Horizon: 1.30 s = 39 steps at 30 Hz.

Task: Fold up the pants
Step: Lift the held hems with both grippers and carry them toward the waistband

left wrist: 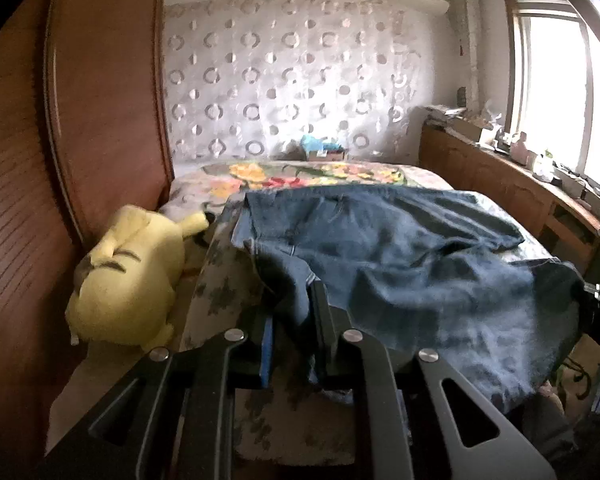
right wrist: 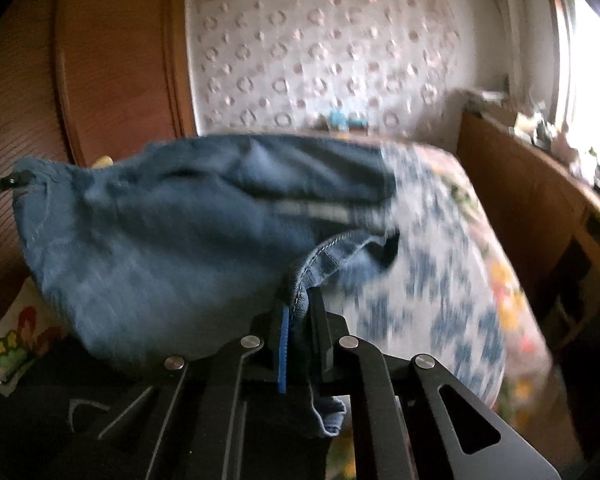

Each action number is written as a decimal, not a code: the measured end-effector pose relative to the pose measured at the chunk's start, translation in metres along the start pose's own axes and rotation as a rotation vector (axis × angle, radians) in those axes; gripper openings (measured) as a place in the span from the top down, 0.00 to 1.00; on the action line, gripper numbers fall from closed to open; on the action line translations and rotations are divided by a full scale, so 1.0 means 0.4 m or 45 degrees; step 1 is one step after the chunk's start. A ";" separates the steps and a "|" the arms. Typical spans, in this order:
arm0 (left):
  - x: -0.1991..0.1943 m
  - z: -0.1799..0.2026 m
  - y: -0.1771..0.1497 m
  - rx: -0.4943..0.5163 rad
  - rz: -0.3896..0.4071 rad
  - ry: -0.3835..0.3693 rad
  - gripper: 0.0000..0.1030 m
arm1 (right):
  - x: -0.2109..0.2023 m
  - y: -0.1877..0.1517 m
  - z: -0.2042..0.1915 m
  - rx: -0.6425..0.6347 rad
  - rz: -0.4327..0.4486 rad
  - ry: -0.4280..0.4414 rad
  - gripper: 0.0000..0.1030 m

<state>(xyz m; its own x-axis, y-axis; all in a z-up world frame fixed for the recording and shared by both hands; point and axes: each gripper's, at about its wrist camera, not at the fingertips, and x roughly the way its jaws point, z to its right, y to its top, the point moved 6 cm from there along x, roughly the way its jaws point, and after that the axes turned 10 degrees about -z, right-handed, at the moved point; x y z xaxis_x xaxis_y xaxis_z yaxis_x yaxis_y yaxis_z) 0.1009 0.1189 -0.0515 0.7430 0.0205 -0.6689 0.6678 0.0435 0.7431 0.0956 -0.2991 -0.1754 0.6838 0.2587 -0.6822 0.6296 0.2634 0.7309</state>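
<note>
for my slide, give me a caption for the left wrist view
Left tool pinching the blue jeans over a floral bedspread, beside a yellow plush.

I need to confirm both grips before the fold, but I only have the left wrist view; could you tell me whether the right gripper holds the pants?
Observer: Yes, the right gripper is shut on a stitched hem of the pants.
Operator: Is the cloth between the grippers lying flat?
Observer: No, from the right wrist it hangs lifted above the bedspread.
Operator: Can you see the left gripper from there?
Observer: Only a dark tip at the pants' far left corner.
</note>
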 end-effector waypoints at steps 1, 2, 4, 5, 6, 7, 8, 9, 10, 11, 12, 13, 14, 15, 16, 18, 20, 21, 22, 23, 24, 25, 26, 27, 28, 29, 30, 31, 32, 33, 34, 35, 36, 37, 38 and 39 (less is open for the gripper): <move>-0.002 0.006 0.009 0.007 0.008 -0.002 0.84 | -0.008 0.029 -0.006 -0.029 0.025 -0.003 0.92; -0.003 0.012 0.022 0.015 0.019 -0.003 0.84 | -0.014 0.056 -0.010 -0.053 0.050 -0.009 0.92; -0.003 0.021 0.042 0.024 0.032 -0.008 0.84 | -0.018 0.118 -0.017 -0.100 0.099 -0.022 0.92; -0.003 0.026 0.051 0.027 0.039 -0.012 0.84 | -0.014 0.138 -0.015 -0.109 0.112 -0.026 0.92; -0.003 0.029 0.059 0.030 0.045 -0.014 0.84 | -0.009 0.161 -0.014 -0.111 0.127 -0.033 0.92; -0.004 0.033 0.065 0.032 0.050 -0.016 0.84 | 0.002 0.183 -0.016 -0.112 0.133 -0.025 0.92; -0.003 0.036 0.070 0.036 0.054 -0.019 0.84 | 0.014 0.198 -0.016 -0.111 0.130 -0.013 0.92; -0.003 0.039 0.071 0.037 0.054 -0.021 0.84 | 0.032 0.208 -0.016 -0.111 0.121 0.002 0.92; -0.002 0.041 0.071 0.039 0.054 -0.023 0.84 | 0.059 0.212 -0.017 -0.113 0.098 0.022 0.92; -0.001 0.042 0.068 0.041 0.052 -0.026 0.84 | 0.090 0.209 -0.020 -0.109 0.065 0.047 0.92; 0.000 0.046 0.061 0.044 0.048 -0.030 0.84 | 0.127 0.196 -0.021 -0.096 0.023 0.070 0.92; 0.000 0.050 0.057 0.048 0.045 -0.031 0.84 | 0.154 0.184 -0.011 -0.090 -0.014 0.075 0.92; 0.003 0.053 0.043 0.054 0.039 -0.031 0.84 | 0.184 0.164 -0.013 -0.092 -0.049 0.072 0.92; 0.003 0.055 0.038 0.055 0.035 -0.030 0.84 | 0.204 0.151 -0.011 -0.093 -0.068 0.069 0.92; 0.005 0.056 0.030 0.056 0.030 -0.029 0.84 | 0.219 0.136 -0.004 -0.078 -0.082 0.070 0.92; 0.013 0.055 0.016 0.054 0.015 -0.030 0.84 | 0.230 0.118 0.015 -0.027 -0.082 0.088 0.92; 0.017 0.051 0.007 0.047 0.008 -0.031 0.84 | 0.231 0.125 0.033 0.006 -0.071 0.086 0.86; 0.014 0.049 0.009 0.044 0.009 -0.032 0.84 | 0.224 0.125 0.042 0.021 -0.067 0.075 0.80; 0.014 0.050 0.009 0.045 0.010 -0.032 0.84 | 0.216 0.124 0.055 0.038 -0.058 0.074 0.74; 0.014 0.049 0.008 0.042 0.013 -0.033 0.84 | 0.206 0.127 0.055 0.057 -0.047 0.081 0.70; 0.015 0.049 0.009 0.044 0.012 -0.034 0.84 | 0.192 0.125 0.069 0.083 -0.036 0.096 0.62; 0.015 0.049 0.009 0.046 0.011 -0.033 0.84 | 0.173 0.126 0.083 0.100 -0.021 0.104 0.57; 0.015 0.048 0.008 0.046 0.011 -0.033 0.84 | 0.157 0.122 0.090 0.110 -0.004 0.101 0.56; 0.015 0.047 0.006 0.046 0.010 -0.033 0.84 | 0.136 0.117 0.088 0.117 0.010 0.088 0.54; 0.014 0.050 0.009 0.048 0.011 -0.032 0.84 | 0.126 0.114 0.091 0.124 0.019 0.075 0.52; 0.013 0.049 0.006 0.051 0.011 -0.031 0.84 | 0.116 0.106 0.097 0.133 0.025 0.072 0.52; 0.013 0.050 0.010 0.048 0.011 -0.031 0.84 | 0.103 0.093 0.104 0.144 0.031 0.075 0.51; 0.012 0.051 0.009 0.050 0.013 -0.031 0.84 | 0.093 0.078 0.104 0.158 0.030 0.075 0.51; 0.011 0.051 0.008 0.051 0.014 -0.031 0.84 | 0.091 0.059 0.106 0.165 0.019 0.078 0.50; 0.012 0.051 0.007 0.051 0.014 -0.029 0.84 | 0.093 0.043 0.109 0.169 0.007 0.077 0.50; 0.011 0.053 0.008 0.049 0.015 -0.030 0.84 | 0.087 0.029 0.099 0.168 -0.004 0.080 0.50; 0.011 0.050 0.005 0.046 0.014 -0.030 0.84 | 0.094 0.016 0.096 0.159 -0.020 0.083 0.50; 0.011 0.053 0.007 0.048 0.015 -0.030 0.84 | 0.102 0.007 0.091 0.152 -0.034 0.083 0.50; 0.010 0.053 0.007 0.049 0.015 -0.030 0.84 | 0.100 0.002 0.087 0.151 -0.045 0.086 0.50; 0.009 0.053 0.003 0.050 0.015 -0.029 0.84 | 0.108 0.002 0.086 0.154 -0.059 0.093 0.50; 0.010 0.052 0.008 0.053 0.014 -0.031 0.84 | 0.125 -0.003 0.086 0.165 -0.079 0.109 0.50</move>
<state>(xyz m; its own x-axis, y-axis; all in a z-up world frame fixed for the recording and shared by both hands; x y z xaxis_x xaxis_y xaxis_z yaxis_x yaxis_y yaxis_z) 0.1070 0.0984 -0.0516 0.7510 -0.0033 -0.6603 0.6603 0.0021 0.7510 0.1416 -0.3183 -0.2098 0.6119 0.3255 -0.7208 0.7155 0.1606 0.6799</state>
